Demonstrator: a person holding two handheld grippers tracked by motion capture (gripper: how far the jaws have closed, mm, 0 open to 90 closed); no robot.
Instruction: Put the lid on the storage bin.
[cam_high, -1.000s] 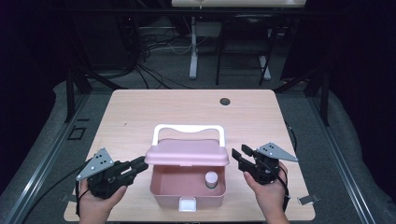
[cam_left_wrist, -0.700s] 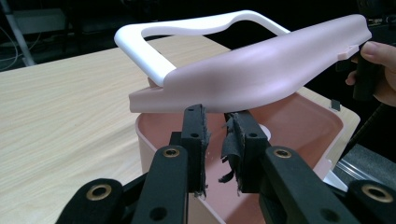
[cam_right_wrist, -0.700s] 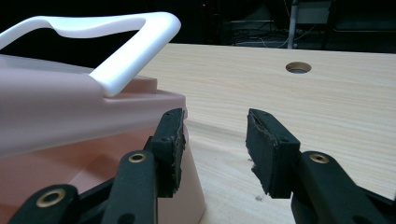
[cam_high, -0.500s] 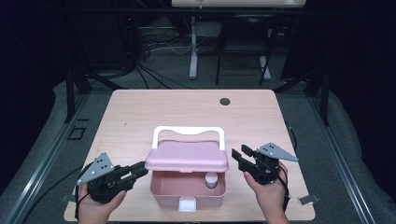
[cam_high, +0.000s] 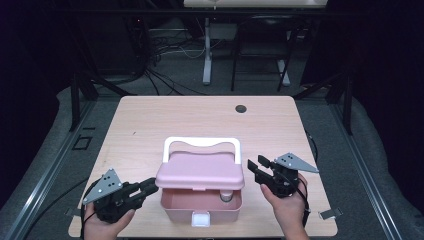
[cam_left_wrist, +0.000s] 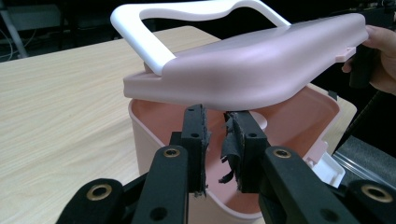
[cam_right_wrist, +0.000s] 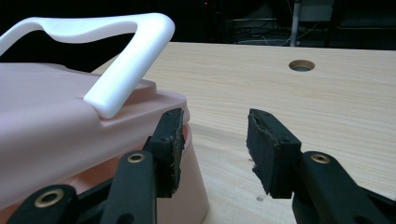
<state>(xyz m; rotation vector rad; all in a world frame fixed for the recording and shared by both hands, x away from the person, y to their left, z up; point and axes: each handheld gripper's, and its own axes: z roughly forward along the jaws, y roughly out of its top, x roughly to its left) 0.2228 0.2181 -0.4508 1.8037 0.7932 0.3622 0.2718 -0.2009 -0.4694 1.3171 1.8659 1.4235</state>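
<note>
The pink lid (cam_high: 201, 169) sits half-raised over the pink box (cam_high: 202, 206) at the near middle of the bench (cam_high: 165, 120), its white handle (cam_high: 202, 142) on the far side. I judge this the opening step: next, the lid wants lifting clear without dragging the box. It is smooth, rounded moulded plastic; a small capped bottle (cam_high: 226, 196), I think, stands inside. My left claw (cam_left_wrist: 215, 140) is nearly closed under the lid's left edge, gripping nothing. My right claw (cam_right_wrist: 214, 149) gapes empty beside its right edge.
</note>
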